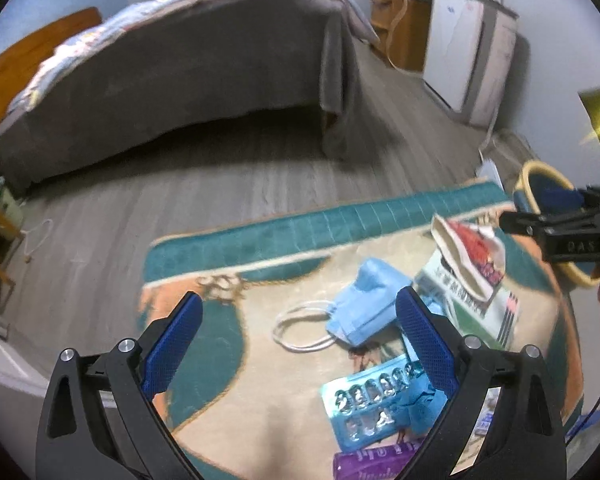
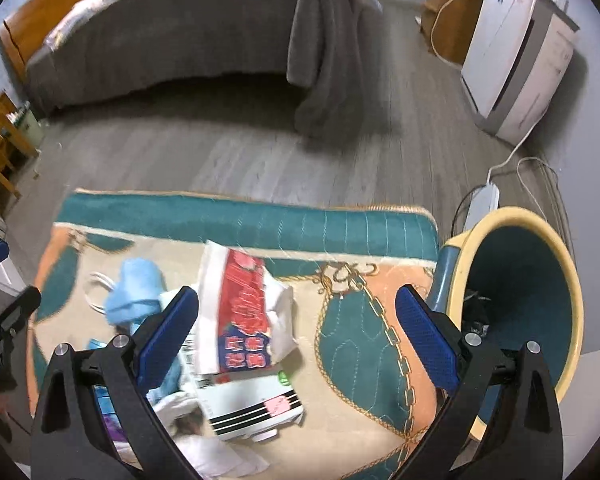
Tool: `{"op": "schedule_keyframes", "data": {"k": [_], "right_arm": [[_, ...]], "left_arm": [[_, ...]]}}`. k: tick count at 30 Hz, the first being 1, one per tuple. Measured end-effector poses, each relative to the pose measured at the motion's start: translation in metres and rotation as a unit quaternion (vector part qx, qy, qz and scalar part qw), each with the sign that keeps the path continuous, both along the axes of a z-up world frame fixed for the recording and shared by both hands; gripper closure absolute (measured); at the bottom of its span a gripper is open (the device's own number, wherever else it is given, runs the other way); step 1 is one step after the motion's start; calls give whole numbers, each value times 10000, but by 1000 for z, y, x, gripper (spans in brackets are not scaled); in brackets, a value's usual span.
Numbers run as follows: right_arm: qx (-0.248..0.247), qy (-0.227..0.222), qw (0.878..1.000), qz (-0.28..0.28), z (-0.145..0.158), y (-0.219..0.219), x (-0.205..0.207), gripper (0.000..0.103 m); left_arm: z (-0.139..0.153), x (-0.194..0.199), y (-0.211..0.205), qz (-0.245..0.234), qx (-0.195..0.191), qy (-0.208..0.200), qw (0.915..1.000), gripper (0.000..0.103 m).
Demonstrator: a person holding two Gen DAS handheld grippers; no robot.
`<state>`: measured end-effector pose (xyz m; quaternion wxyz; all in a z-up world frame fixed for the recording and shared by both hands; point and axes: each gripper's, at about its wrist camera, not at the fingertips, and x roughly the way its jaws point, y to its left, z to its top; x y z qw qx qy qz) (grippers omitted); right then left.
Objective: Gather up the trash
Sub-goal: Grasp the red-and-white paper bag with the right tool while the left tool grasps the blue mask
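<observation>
- Overhead, both wrist cameras look down on a bedroom floor (image 1: 220, 184) of grey planks, where a bed (image 1: 172, 72) draped in grey fabric fills the far side and a white cabinet (image 2: 512, 56) stands against the wall to the right.
- A teal, cream and orange rug (image 1: 260, 360) lies in the foreground, carrying all the scattered trash.
- A yellow-rimmed bin (image 2: 528, 296) with a dark teal interior sits at the rug's right edge; the right wrist view looks into its mouth, while the left wrist view catches only part of its rim.
- A white power strip (image 2: 482, 200) and its cords lie on the floor just behind the bin.
- A red-and-white wrapper (image 2: 244, 308) rests on a white striped box (image 2: 252, 404) near the rug's centre.
- A blue face mask (image 1: 364, 304) with white loops lies beside them, between the left tool's fingers in its own view.
- A silvery-blue blister pack (image 1: 372, 408) lies just below the mask, seen clearly only from the left wrist.
- The left tool (image 1: 300, 356) hangs spread wide above the mask and blister pack, pinching nothing.
- The right tool (image 2: 298, 354) is likewise spread and empty, the wrapper and box inside its left finger, the bin just beyond its right.
</observation>
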<state>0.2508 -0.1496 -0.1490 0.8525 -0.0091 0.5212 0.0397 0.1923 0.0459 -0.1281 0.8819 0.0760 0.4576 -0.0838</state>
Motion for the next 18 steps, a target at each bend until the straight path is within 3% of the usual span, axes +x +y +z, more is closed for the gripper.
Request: {"op": "schedule_keyframes", "data": {"k": [6,8,18], "right_arm": [[181,358,9991,145,-21,-5,11,46],[229,436,9984,263,-25,-3,14,51],[404,696,9947,637,-40,6,16,64]], "left_arm": [[-29,13,-27,-458,69,443,9979,13],[-35,17,-34,-558,79,559,9968,24],[-59,32,-57,-756,216,1005,9918,43]]}}
